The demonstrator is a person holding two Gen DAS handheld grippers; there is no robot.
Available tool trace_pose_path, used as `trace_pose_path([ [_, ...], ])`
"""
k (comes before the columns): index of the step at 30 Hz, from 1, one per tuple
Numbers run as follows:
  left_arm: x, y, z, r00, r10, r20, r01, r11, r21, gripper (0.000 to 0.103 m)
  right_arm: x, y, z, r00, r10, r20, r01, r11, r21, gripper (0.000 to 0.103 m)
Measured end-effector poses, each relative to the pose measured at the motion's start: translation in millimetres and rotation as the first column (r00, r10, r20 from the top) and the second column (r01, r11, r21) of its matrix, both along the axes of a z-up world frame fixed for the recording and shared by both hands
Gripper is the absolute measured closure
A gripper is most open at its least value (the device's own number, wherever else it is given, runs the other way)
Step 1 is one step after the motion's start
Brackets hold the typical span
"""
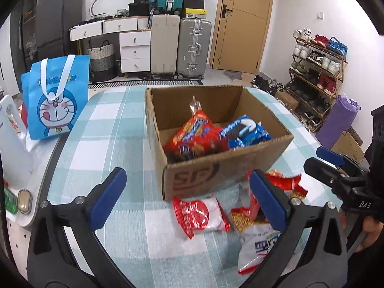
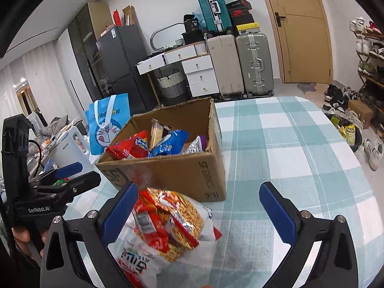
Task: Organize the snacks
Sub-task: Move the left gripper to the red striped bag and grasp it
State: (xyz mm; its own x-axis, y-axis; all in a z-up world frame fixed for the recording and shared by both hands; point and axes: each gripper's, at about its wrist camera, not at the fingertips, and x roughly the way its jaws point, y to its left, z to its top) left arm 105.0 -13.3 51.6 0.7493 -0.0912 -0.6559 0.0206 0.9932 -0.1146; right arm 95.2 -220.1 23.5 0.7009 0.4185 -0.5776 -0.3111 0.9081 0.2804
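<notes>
Several snacks lie already in the box (image 1: 216,175). Two packets (image 1: 200,216) wait on the counter (image 1: 115,124). Both tools, left (image 1: 189,199) and right (image 2: 204,208), are wide and empty.

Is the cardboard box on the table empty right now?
No, the cardboard box already holds snack packs, including a red bag and a blue Oreo pack.

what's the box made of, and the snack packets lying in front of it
The box: brown corrugated cardboard, matte, with raw cut edges and a printed logo. The snack packets: thin, glossy printed plastic film, judging by crinkles and crimped ends; the small packet looks the same.
</notes>
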Motion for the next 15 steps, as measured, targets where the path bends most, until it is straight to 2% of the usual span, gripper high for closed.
trace_pose_path([
  [6, -9, -2, -10, 1.0, 0.006, -0.024, -0.006, 1.0, -0.015, 0.001, -8, -5, -5, 1.0, 0.01, -0.002, -0.01, 1.0, -0.006, 0.001],
  [15, -16, -15, -17, 0.999, -0.021, -0.035, 0.021, 1.0, -0.011, 0.001, -15, -12, 3, 0.999, 0.029, 0.016, -0.029, 1.0, -0.008, 0.001],
])
